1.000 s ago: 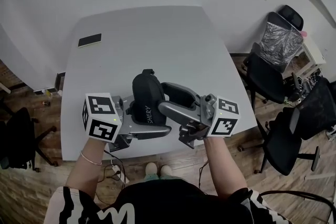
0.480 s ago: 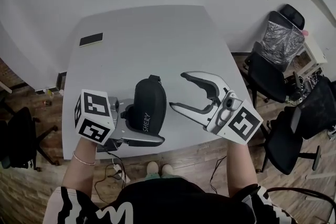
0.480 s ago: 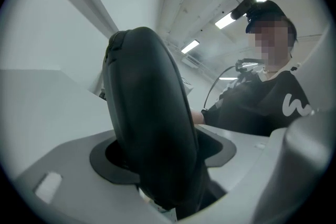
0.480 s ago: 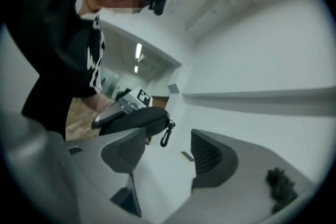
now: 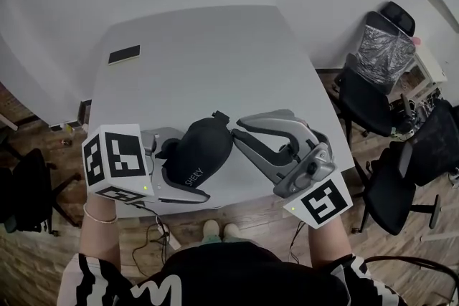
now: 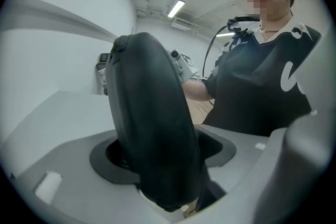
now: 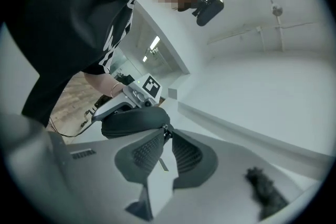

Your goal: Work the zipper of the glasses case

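A white table fills most of the room in front of the person, with black office chairs bunched on the wooden floor off to the right. The black glasses case is held above the table's near edge, tilted, its zipper end pointing up and to the right. The left gripper has its jaws spread wide and clamped on the case's body, one on each side. The right gripper comes in from the right; its jaws have just been closing and now pinch the small zipper pull at the case's end. A dark phone lies flat near the table's far left corner.
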`<state>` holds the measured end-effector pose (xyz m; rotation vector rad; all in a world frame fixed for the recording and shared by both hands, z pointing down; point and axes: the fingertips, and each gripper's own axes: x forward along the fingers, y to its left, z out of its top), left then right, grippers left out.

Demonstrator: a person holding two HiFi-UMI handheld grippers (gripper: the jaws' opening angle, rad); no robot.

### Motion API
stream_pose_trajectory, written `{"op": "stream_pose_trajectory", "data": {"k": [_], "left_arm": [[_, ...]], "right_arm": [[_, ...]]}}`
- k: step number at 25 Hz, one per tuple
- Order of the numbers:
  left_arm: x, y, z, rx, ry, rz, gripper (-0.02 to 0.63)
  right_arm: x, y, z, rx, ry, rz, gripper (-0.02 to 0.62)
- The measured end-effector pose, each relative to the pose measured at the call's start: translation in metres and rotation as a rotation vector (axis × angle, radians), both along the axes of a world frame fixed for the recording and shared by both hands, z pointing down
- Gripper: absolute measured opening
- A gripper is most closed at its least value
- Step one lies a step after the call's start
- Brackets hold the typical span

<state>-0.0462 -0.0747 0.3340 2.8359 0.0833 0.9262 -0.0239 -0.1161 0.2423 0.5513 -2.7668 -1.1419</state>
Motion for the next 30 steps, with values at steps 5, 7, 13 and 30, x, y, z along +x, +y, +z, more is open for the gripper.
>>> {"op": "stream_pose_trajectory", "data": {"k": [5,7,13,30], "left_arm": [[0.0,0.004,-0.022,0.027,0.101,0.01,0.328],[-0.003,0.01,-0.025,0.06,0.08,0.068,0.327],[-0.008,0.015,-0.044,0.155,-0.025,0.142,0.325],[-0.003,0.028,-0.06,0.143,0.041,0.216,0.325]], "right_arm": [[-0.002,0.011,-0.005,0.029,0.011,0.004,0.057],[-0.005,0.014,-0.01,0.045,0.005,-0.001,0.057],[-0.001,0.035,-0.029,0.114,-0.009,-0.033,0.057],[-0.002,0.041,-0.046,0.138,-0.066,-0.02,0.057]]}}
